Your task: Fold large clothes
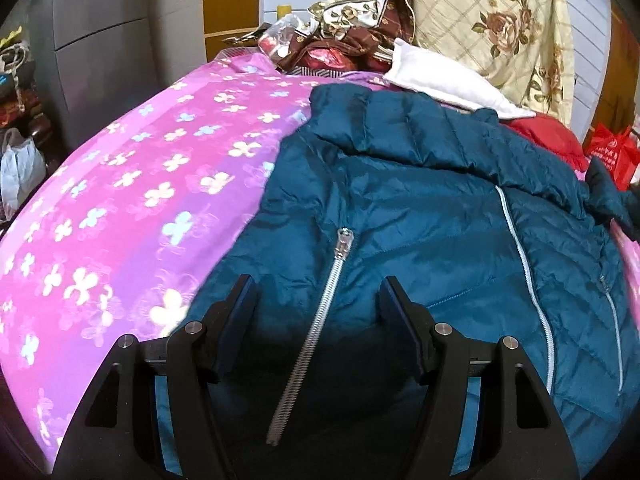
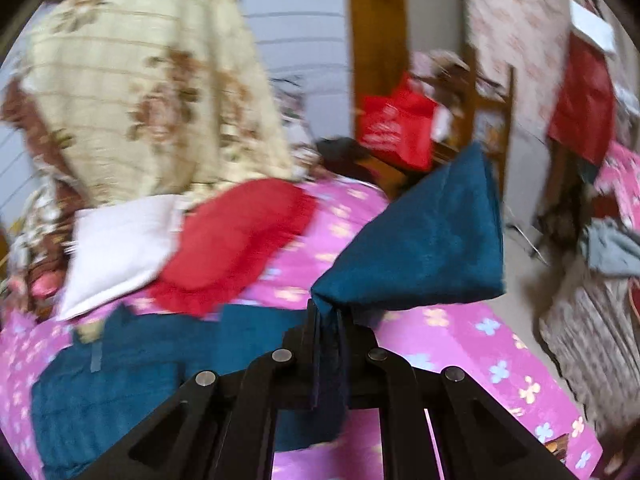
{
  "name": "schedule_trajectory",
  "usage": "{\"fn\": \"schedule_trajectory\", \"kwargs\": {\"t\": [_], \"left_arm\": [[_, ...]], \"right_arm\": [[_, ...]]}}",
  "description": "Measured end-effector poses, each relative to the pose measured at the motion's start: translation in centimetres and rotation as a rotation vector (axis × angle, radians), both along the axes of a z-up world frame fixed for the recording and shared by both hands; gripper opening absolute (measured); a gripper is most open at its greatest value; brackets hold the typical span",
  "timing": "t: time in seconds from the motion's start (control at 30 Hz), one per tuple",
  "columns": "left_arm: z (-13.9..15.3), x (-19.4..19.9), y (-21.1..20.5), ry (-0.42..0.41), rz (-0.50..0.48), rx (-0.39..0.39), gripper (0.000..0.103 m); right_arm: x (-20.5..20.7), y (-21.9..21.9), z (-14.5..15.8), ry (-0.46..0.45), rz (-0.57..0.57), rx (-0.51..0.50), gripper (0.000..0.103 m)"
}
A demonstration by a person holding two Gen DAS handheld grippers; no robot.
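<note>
Risk: right gripper has only a small pinch of the sleeve, and the slick quilted fabric could slip out mid-swing; that view is motion-blurred. The lifted sleeve could also snag the red cushion near the bed's far edge. Left gripper hovers over the zipper, fingers apart, holding nothing, so the body could drag. Teal puffer jacket lies front-up across the pink floral bedspread, puffy, creased, zipped.
</note>
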State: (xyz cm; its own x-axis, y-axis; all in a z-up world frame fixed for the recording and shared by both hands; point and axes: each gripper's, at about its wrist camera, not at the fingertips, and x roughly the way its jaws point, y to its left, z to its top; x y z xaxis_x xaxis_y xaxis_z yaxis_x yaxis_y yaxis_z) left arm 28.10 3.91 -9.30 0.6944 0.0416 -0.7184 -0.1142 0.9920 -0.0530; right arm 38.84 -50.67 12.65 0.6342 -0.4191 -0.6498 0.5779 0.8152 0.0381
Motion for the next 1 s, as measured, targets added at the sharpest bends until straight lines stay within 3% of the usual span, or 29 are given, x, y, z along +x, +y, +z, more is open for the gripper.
{"fn": "schedule_trajectory", "kwargs": {"t": [0.2, 0.43, 0.63, 1.0], "left_arm": [[1.9, -1.1, 2.0, -0.075, 0.026, -0.011, 0.065], [2.6, -0.9, 4.7, -0.087, 0.073, -0.032, 0.065], [2.6, -0.5, 5.8, -0.064, 0.099, -0.073, 0.065], [1.8, -0.1, 4.9, -0.044, 0.086, -0.056, 0.065]], "right_arm": [[3.0, 12.3, 1.4, 0.000, 0.198, -0.039, 0.007], [6.1, 22.9, -2.8, 0.062, 0.358, -0.030, 0.006], [7.0, 26.3, -6.4, 0.121, 0.403, -0.019, 0.006], [6.9, 27.8, -12.9, 0.225, 0.459, 0.033, 0.006]]}}
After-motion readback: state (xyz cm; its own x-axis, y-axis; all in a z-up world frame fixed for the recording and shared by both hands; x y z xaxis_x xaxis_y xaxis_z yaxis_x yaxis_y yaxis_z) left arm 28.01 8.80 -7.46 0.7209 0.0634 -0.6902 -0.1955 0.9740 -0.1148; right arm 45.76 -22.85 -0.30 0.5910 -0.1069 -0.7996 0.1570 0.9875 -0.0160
